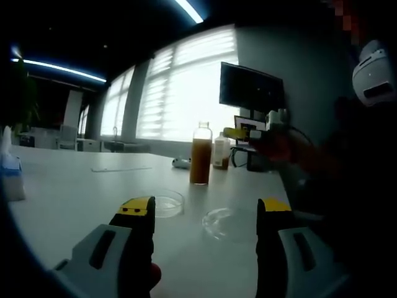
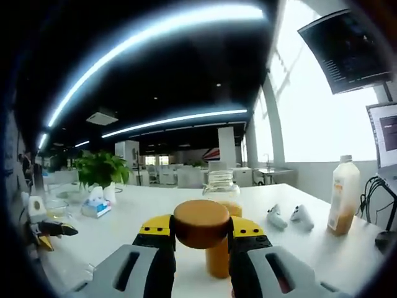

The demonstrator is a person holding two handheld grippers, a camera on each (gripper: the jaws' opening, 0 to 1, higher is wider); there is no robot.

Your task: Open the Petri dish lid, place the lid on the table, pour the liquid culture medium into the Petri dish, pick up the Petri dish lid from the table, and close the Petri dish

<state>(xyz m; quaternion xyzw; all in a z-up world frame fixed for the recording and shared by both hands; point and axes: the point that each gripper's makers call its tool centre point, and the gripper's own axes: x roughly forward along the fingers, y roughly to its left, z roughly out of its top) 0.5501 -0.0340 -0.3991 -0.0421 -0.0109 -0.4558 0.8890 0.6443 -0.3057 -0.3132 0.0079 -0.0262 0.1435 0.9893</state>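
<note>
Right fingers (image 2: 200, 231) pinch brown cap (image 2: 200, 223) | left fingers (image 1: 206, 214) spread, Petri dish lid (image 1: 221, 222) between

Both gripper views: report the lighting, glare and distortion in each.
Left gripper view: backlit by blown-out windows, so the table looks dim and the clear Petri dish and lid faint. Right gripper view: ceiling light strips bow with fisheye; the window glares white, while the brown cap is evenly lit.

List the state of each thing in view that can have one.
Left gripper: open, empty.
Right gripper: shut on the brown cap.
Tall bottle: upright, uncapped, brown liquid inside.
Petri dish: open, on the table.
Lid: off, lying on the table beside the dish.
Monitor: dark.
</note>
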